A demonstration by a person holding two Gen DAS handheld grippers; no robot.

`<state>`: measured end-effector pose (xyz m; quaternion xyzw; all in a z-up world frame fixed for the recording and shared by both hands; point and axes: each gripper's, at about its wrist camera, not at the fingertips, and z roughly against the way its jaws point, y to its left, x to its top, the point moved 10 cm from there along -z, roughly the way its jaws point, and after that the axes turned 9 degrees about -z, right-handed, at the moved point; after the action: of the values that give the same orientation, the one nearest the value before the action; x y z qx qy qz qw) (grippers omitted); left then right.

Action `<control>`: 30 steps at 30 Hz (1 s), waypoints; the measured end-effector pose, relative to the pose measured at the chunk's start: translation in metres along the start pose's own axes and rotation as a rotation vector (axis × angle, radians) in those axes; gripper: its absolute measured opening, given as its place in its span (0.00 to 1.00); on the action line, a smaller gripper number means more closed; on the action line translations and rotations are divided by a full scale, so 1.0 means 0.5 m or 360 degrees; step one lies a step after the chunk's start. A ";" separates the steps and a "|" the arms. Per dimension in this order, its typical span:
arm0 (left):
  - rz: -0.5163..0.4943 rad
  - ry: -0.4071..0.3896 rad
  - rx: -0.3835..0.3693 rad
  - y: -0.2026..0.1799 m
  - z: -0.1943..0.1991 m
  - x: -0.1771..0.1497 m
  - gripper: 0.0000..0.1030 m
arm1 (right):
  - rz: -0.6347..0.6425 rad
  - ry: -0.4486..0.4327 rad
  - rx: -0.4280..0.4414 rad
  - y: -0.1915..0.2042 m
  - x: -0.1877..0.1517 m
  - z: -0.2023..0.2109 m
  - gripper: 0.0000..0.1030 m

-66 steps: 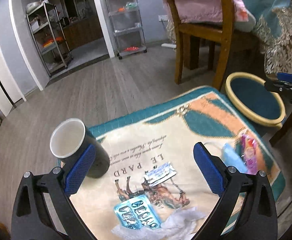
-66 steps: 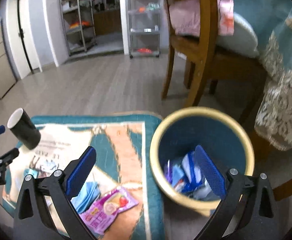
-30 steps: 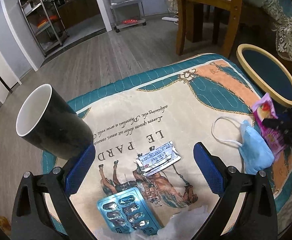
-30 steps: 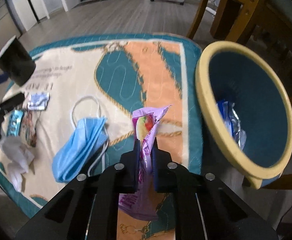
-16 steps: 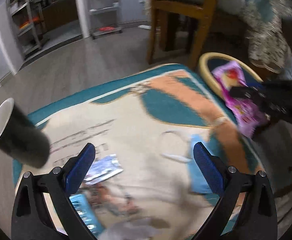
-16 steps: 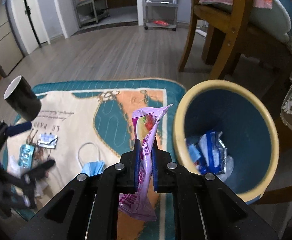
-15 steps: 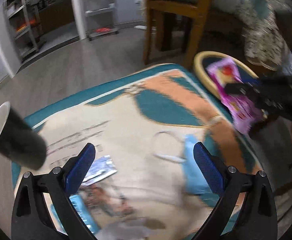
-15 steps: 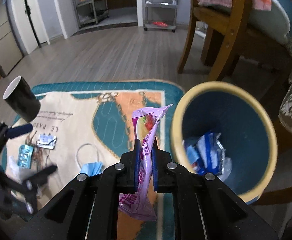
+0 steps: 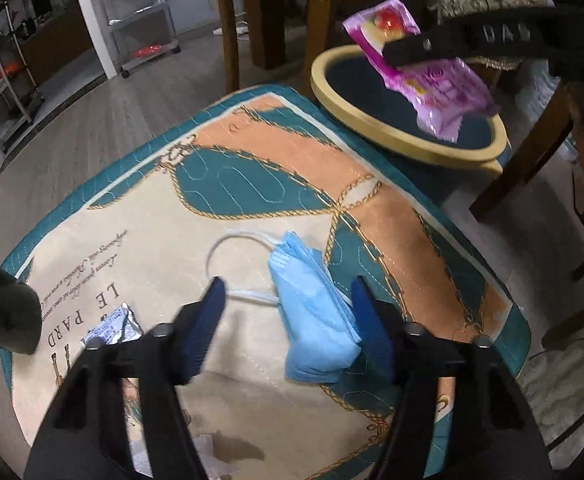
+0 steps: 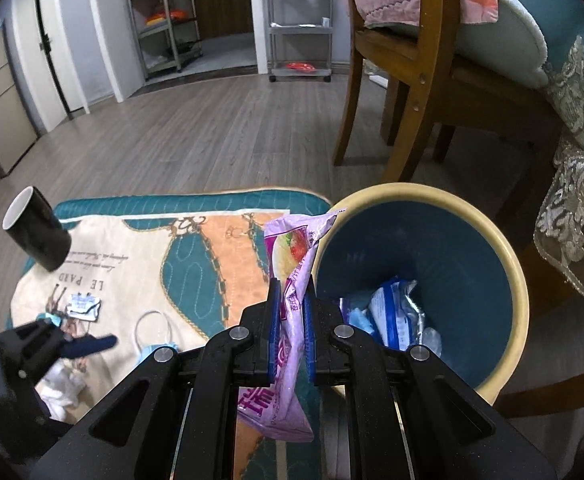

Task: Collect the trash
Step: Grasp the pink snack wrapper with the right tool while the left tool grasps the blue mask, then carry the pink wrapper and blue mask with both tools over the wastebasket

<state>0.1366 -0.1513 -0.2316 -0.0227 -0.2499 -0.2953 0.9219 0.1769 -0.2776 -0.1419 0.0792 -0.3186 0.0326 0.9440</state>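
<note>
A crumpled blue face mask (image 9: 312, 316) lies on the patterned mat (image 9: 251, 160). My left gripper (image 9: 289, 312) hangs over it, its jaws closing with the mask between them. The left pad is still clear of the mask's body. My right gripper (image 10: 292, 312) is shut on a purple snack wrapper (image 10: 292, 256), held up at the near rim of the yellow-rimmed blue bin (image 10: 520, 280). In the left wrist view that wrapper (image 9: 432, 84) hangs over the bin (image 9: 372, 120). Several wrappers (image 10: 392, 316) lie inside the bin.
A black paper cup (image 10: 37, 234) stands at the mat's far left corner. A foil sachet (image 9: 111, 326) and white tissue (image 10: 63, 384) lie near the left gripper. A wooden chair (image 10: 412, 80) stands behind the bin, with a lace-edged cloth (image 10: 580, 220) to its right.
My left gripper has swung right from the cup to the mask, and its jaws have narrowed. My right gripper has lifted the purple wrapper off the mat to the bin's edge.
</note>
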 end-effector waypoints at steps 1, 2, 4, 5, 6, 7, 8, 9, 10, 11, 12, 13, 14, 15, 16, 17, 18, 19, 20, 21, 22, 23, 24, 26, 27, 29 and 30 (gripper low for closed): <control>-0.0003 0.0010 -0.0010 -0.001 -0.003 -0.001 0.47 | 0.0001 0.0000 0.0002 0.000 -0.001 0.000 0.11; -0.0012 0.0024 -0.0014 -0.004 -0.007 -0.003 0.43 | 0.0004 0.0002 0.0004 0.001 -0.001 -0.001 0.11; -0.0031 0.0043 -0.0011 -0.008 -0.012 -0.007 0.34 | 0.0009 0.0001 0.0003 0.003 -0.003 -0.001 0.11; -0.0041 0.0054 -0.0010 -0.011 -0.014 -0.008 0.29 | 0.0010 0.0001 0.0002 0.003 -0.003 -0.001 0.11; -0.0047 0.0059 -0.0008 -0.011 -0.014 -0.009 0.26 | 0.0009 0.0001 0.0003 0.001 -0.003 0.000 0.11; -0.0059 0.0066 -0.0003 -0.013 -0.016 -0.009 0.18 | 0.0007 0.0001 0.0001 0.001 -0.003 0.000 0.11; -0.0068 0.0069 0.0006 -0.012 -0.016 -0.009 0.16 | 0.0006 0.0000 -0.0001 0.002 -0.002 0.000 0.11; -0.0076 0.0060 0.0026 -0.009 -0.012 -0.006 0.14 | 0.0004 -0.0001 -0.0001 0.001 -0.001 0.000 0.11; -0.0078 0.0046 0.0041 -0.004 -0.008 -0.002 0.12 | -0.0001 -0.0005 -0.0001 0.000 0.001 0.001 0.11; -0.0074 0.0026 0.0056 0.004 -0.001 0.003 0.11 | -0.0009 -0.0012 0.0001 0.000 0.004 0.004 0.11; -0.0059 0.0004 0.0060 0.011 0.007 0.010 0.11 | -0.0013 -0.0017 0.0002 -0.002 0.005 0.005 0.11; -0.0021 -0.0036 0.0063 0.023 0.021 0.021 0.11 | -0.0017 -0.0025 0.0003 -0.002 0.008 0.008 0.11; 0.0002 -0.0060 0.0065 0.031 0.030 0.028 0.11 | -0.0018 -0.0035 0.0003 -0.001 0.011 0.011 0.11; 0.0031 -0.0091 0.0064 0.040 0.040 0.037 0.11 | -0.0017 -0.0041 0.0002 -0.001 0.014 0.013 0.11; 0.0066 -0.0127 0.0063 0.049 0.054 0.047 0.11 | -0.0015 -0.0049 0.0000 -0.002 0.017 0.015 0.11; 0.0090 -0.0152 0.0064 0.057 0.065 0.055 0.11 | -0.0016 -0.0060 -0.0003 -0.004 0.020 0.019 0.11; 0.0104 -0.0174 0.0068 0.064 0.074 0.061 0.11 | -0.0017 -0.0069 -0.0005 -0.006 0.024 0.022 0.11; 0.0115 -0.0202 0.0077 0.072 0.086 0.069 0.11 | -0.0018 -0.0078 -0.0007 -0.008 0.027 0.025 0.11; 0.0124 -0.0220 0.0083 0.077 0.093 0.075 0.11 | -0.0024 -0.0088 -0.0007 -0.011 0.031 0.030 0.11; 0.0134 -0.0236 0.0090 0.083 0.101 0.079 0.11 | -0.0029 -0.0097 -0.0007 -0.013 0.034 0.034 0.11; 0.0139 -0.0255 0.0097 0.087 0.110 0.087 0.11 | -0.0033 -0.0110 -0.0011 -0.015 0.038 0.039 0.11; 0.0142 -0.0276 0.0110 0.092 0.119 0.095 0.11 | -0.0035 -0.0126 -0.0015 -0.019 0.044 0.045 0.11; 0.0142 -0.0283 0.0118 0.094 0.124 0.098 0.11 | -0.0035 -0.0137 -0.0018 -0.021 0.048 0.049 0.11; 0.0150 -0.0309 0.0134 0.102 0.136 0.110 0.11 | -0.0038 -0.0159 -0.0021 -0.025 0.055 0.058 0.11; 0.0153 -0.0320 0.0142 0.105 0.141 0.115 0.11 | -0.0047 -0.0169 -0.0019 -0.028 0.059 0.063 0.11; 0.0148 -0.0345 0.0161 0.106 0.154 0.126 0.11 | -0.0066 -0.0183 -0.0012 -0.036 0.066 0.070 0.11; 0.0144 -0.0355 0.0168 0.107 0.158 0.131 0.11 | -0.0084 -0.0191 -0.0004 -0.040 0.070 0.075 0.11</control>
<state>0.1768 -0.1271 -0.1259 -0.0182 -0.3648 -0.2354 0.9007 0.1846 -0.3033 -0.0937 0.0882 -0.3726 0.0023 0.9238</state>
